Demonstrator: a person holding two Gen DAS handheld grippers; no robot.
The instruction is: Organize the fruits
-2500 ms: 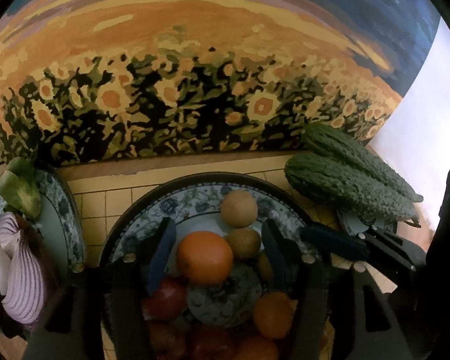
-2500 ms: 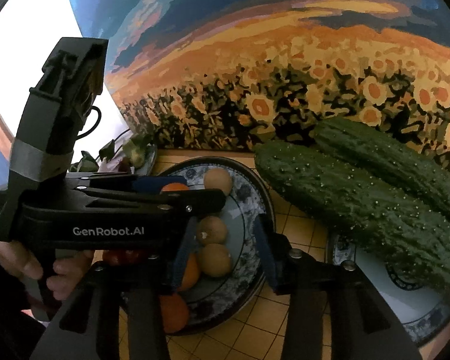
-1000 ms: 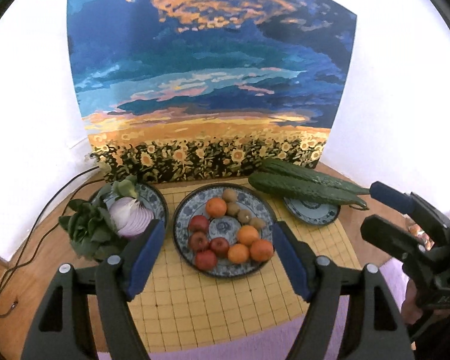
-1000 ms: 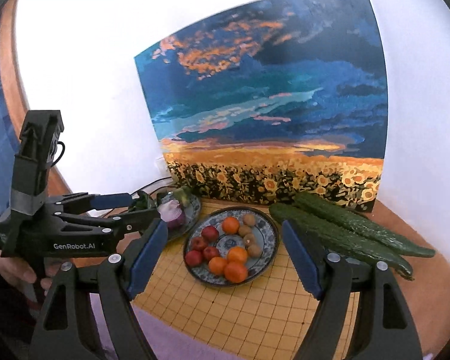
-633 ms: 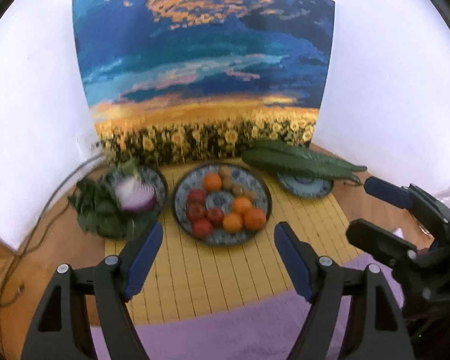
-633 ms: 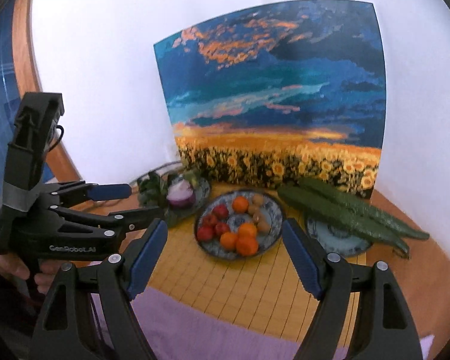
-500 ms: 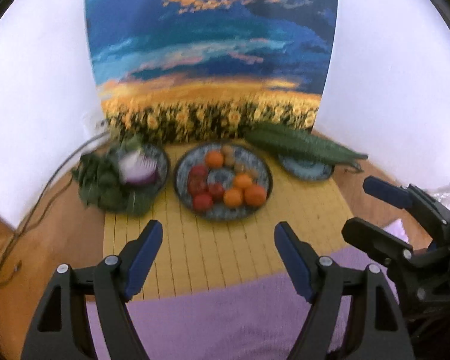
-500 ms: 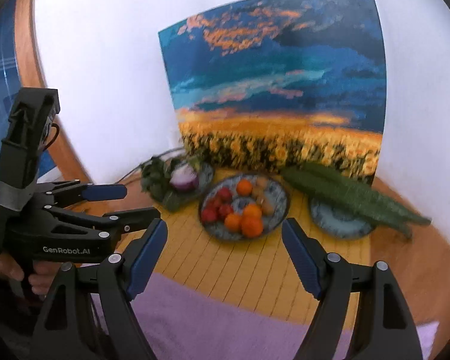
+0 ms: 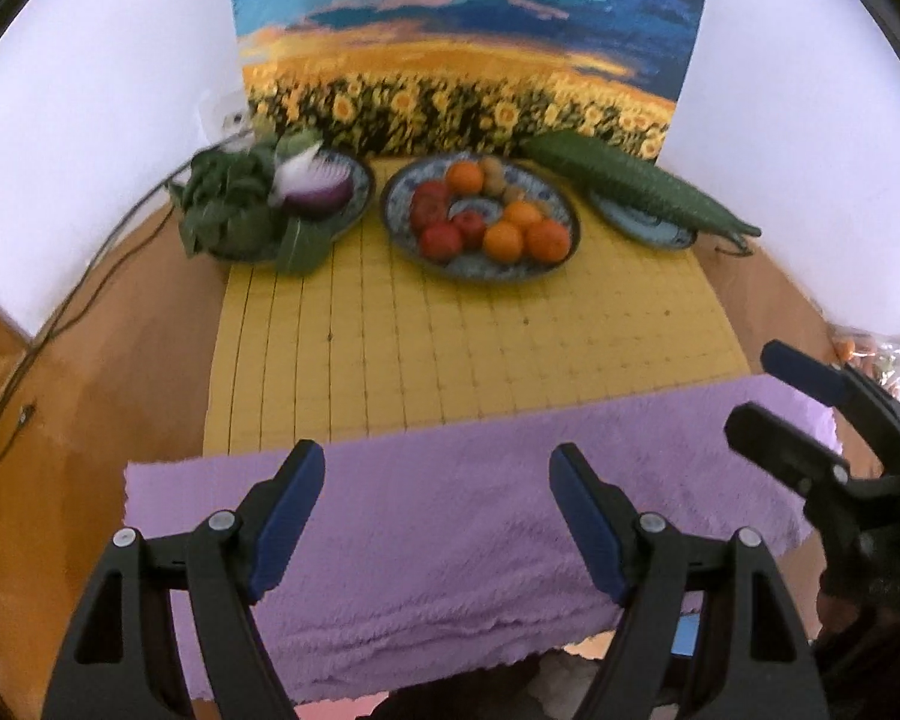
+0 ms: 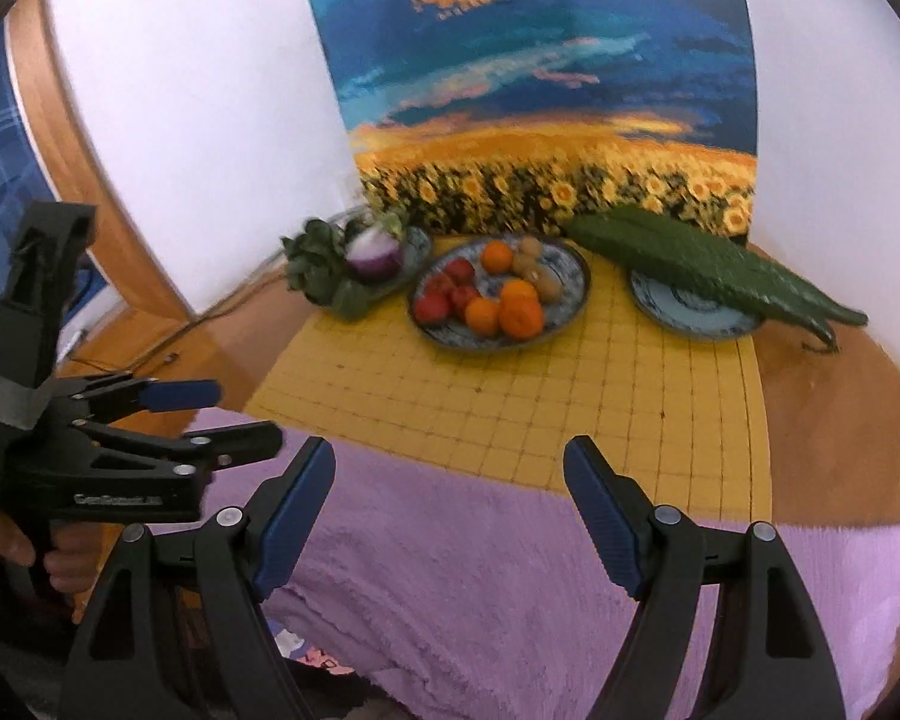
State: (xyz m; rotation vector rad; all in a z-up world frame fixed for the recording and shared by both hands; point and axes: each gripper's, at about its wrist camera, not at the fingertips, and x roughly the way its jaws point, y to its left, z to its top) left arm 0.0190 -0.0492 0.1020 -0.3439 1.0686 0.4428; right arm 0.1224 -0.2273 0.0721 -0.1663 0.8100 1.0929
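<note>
The wooden tabletop point(image 9: 90, 372) stretched ahead of both tools, with a sunflower painting point(image 10: 546, 90) propped at its far edge. A purple cloth point(image 9: 450, 516) lay directly under the tools, and a yellow gridded mat point(image 9: 450, 336) lay beyond it. Far ahead of the left tool point(image 9: 437, 516), on the mat, the fruit plate point(image 9: 480, 267) held oranges point(image 9: 522, 237), red fruits point(image 9: 441, 225) and small brown fruits point(image 9: 491, 171) in separate groups. Left of it sat a plate of greens and a cut onion point(image 9: 315, 189); right of it, two cucumbers point(image 9: 630, 183) lay across a small plate point(image 9: 642, 228). The left tool's jaws stood wide apart, holding nothing. The right tool point(image 10: 449, 516) was likewise spread and bare.
</note>
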